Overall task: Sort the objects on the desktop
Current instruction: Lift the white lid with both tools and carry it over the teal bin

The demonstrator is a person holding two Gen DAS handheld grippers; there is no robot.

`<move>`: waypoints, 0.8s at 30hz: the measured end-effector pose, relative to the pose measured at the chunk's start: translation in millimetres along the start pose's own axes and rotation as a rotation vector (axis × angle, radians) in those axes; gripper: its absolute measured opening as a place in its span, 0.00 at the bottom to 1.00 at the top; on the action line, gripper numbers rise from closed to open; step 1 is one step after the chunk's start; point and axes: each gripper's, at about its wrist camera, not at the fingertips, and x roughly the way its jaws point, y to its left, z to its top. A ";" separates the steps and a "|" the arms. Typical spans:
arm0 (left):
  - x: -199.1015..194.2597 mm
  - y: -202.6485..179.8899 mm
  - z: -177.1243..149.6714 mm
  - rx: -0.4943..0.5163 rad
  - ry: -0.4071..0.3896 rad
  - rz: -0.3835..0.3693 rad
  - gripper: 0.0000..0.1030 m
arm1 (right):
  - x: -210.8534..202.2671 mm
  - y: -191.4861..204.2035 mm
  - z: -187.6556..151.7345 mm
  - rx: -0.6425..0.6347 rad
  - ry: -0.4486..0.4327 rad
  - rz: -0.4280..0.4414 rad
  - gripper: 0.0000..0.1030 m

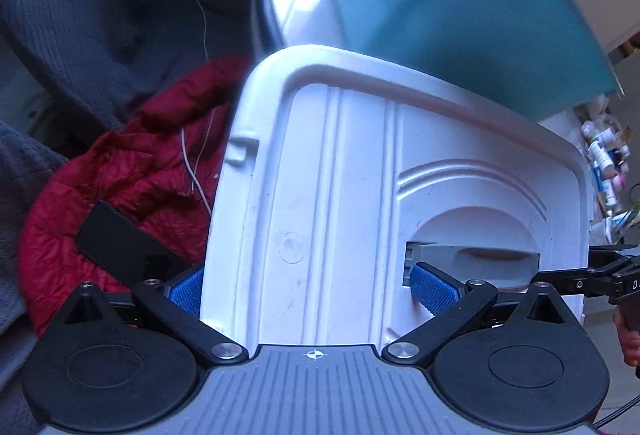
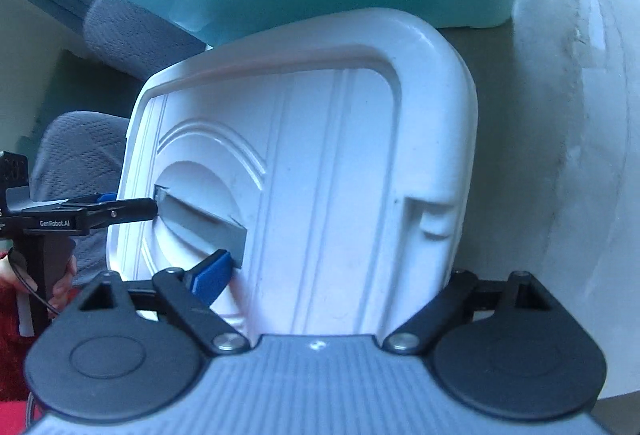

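Observation:
A white plastic storage box (image 1: 340, 175) fills both views; it also shows in the right wrist view (image 2: 340, 175). Its end wall has a grey handle (image 1: 472, 259) in an arched recess, seen too in the right wrist view (image 2: 200, 225). My left gripper (image 1: 308, 287) is shut on the box's left half, one blue pad (image 1: 434, 291) in the handle recess, the other pad (image 1: 186, 291) outside the left edge. My right gripper (image 2: 332, 275) is shut on the box's right half, one blue pad (image 2: 210, 277) at the handle, the other finger hidden behind the right edge.
A teal translucent lid or bin (image 1: 460, 7) lies above the box. A red quilted jacket (image 1: 132, 175) with a black phone (image 1: 120, 247) lies to the left on grey fabric. A white wall (image 2: 576, 115) stands close on the right. Small bottles (image 1: 604, 155) crowd the far right.

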 end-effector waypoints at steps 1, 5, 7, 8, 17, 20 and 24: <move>-9.4 -7.4 -1.5 0.011 -0.005 0.018 1.00 | -5.4 -5.0 -3.0 0.008 -0.003 0.020 0.88; -36.7 -41.8 -11.0 0.035 -0.033 0.073 1.00 | -21.8 -8.9 -12.6 0.005 -0.028 0.056 0.88; -56.4 -54.2 -18.5 0.035 -0.046 0.082 1.00 | -29.2 -7.5 -19.9 -0.001 -0.047 0.067 0.89; -68.8 -59.8 -23.1 0.035 -0.053 0.086 1.00 | -32.7 -7.0 -23.5 -0.004 -0.056 0.073 0.89; -119.0 -130.6 -71.1 0.022 -0.107 0.126 1.00 | -87.2 -44.1 -22.8 -0.035 -0.069 0.122 0.89; -141.5 -159.1 -88.9 0.009 -0.134 0.137 1.00 | -83.1 -48.5 -23.4 -0.062 -0.069 0.130 0.89; -164.4 -176.8 -119.3 -0.016 -0.158 0.155 1.00 | -84.8 -41.3 -21.0 -0.093 -0.054 0.146 0.89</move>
